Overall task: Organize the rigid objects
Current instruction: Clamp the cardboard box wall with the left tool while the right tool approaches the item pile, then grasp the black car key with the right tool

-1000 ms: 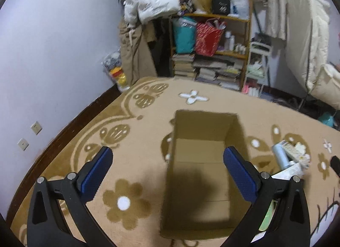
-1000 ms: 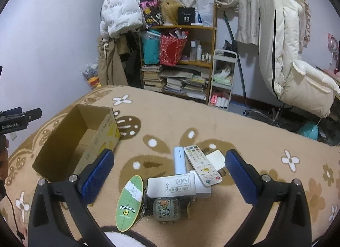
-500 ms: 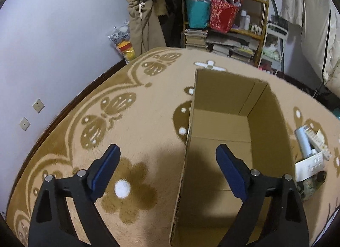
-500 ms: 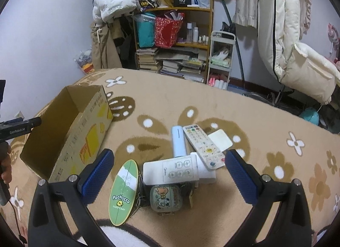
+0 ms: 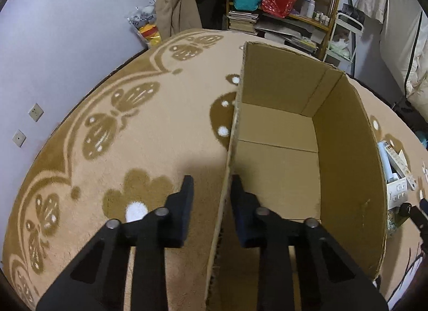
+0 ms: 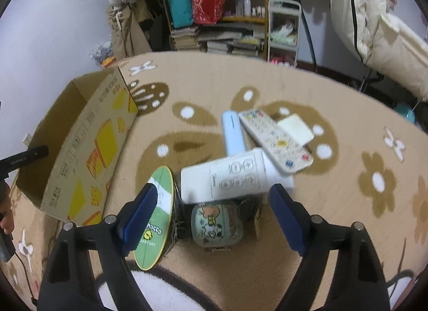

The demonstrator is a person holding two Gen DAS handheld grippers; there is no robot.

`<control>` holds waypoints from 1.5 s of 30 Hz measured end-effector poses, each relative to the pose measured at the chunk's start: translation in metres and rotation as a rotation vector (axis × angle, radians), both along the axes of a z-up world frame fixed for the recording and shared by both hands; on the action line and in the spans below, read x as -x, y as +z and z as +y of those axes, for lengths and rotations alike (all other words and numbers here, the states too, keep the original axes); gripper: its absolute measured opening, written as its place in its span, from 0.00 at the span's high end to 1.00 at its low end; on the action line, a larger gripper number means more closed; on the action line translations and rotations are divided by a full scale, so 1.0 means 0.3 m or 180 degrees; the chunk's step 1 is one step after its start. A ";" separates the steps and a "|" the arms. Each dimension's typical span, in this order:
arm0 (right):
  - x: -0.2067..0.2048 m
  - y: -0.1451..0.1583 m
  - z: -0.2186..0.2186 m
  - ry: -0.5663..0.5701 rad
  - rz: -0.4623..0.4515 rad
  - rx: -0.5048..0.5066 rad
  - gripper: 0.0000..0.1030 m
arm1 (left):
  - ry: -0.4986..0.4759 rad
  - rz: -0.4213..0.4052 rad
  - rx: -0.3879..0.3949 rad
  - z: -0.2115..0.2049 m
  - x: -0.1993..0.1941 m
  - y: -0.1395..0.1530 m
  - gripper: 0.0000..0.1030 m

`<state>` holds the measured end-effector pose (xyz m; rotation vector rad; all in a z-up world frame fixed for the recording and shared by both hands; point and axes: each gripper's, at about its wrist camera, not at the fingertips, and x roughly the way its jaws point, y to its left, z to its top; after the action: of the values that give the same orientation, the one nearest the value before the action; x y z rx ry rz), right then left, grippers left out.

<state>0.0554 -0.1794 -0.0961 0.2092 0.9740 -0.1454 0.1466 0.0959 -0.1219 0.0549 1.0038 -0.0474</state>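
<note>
Now my left gripper (image 5: 211,190) straddles the cardboard box (image 5: 347,150) wall at lower centre, fingers narrowed but whether pinching I cannot tell; my right gripper (image 6: 214,204) hangs spread over the blurred white remote (image 6: 227,177), half hiding the green oval case (image 6: 157,220).

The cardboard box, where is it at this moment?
In the right wrist view the cardboard box stands open on the carpet, left of the remote pile; the left gripper straddles its left wall.
</note>
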 end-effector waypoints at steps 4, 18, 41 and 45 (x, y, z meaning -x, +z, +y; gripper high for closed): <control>0.000 -0.061 -0.008 -0.0017 0.0138 -0.0053 0.21 | -0.0085 -0.0008 -0.0101 -0.034 0.006 0.001 0.91; 0.006 -0.170 -0.044 -0.0108 0.0351 -0.0336 0.38 | -0.0035 -0.0051 -0.0074 -0.044 0.018 0.010 0.92; 0.021 -0.219 -0.117 -0.0357 0.0219 -0.0797 0.32 | 0.0047 -0.0067 0.0008 -0.045 0.023 0.005 0.92; 0.017 -0.211 -0.138 -0.0487 0.0171 -0.0722 0.43 | 0.0037 -0.0072 -0.0018 -0.043 0.022 0.006 0.92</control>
<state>0.0503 -0.2207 -0.1593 0.4908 1.0278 -0.1813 0.1401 0.0828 -0.1201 0.0548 0.9817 -0.0332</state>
